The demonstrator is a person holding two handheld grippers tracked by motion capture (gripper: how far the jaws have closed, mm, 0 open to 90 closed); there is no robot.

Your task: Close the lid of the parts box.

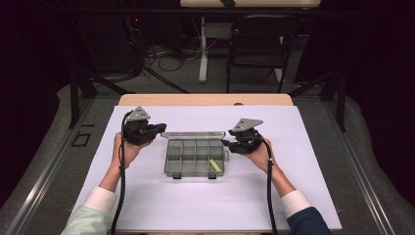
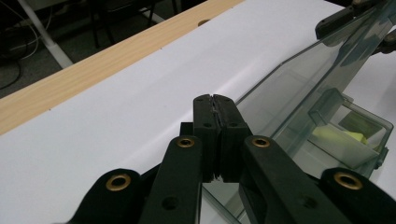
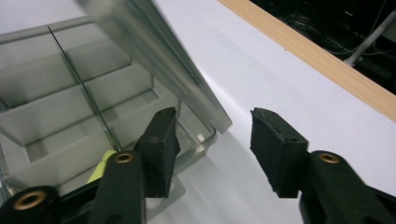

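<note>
The box (image 1: 195,157) lies in the middle of the white sheet (image 1: 147,196), its long axis running left to right across my front and its latch side toward me. Its clear lid (image 1: 193,134) is up, hinged along the far edge and tilted back away from me. One yellow piece (image 1: 214,165) sits in the near right compartment; the other compartments look bare.

My left gripper (image 1: 157,129) is at the lid's far left corner. Its jaws are pressed together, and in the left gripper view (image 2: 215,135) the lid's edge runs just beside them; I can't tell whether a sliver of it is pinched between the pads.

My right gripper (image 1: 228,143) is at the box's right end, jaws apart. In the right gripper view (image 3: 212,140) the lid's corner stands in the gap between them, touching neither pad as far as I can see.

There is wide bare sheet to the left, right and near side of the box. Behind the lid the sheet goes on to a wooden table edge (image 1: 205,100).
</note>
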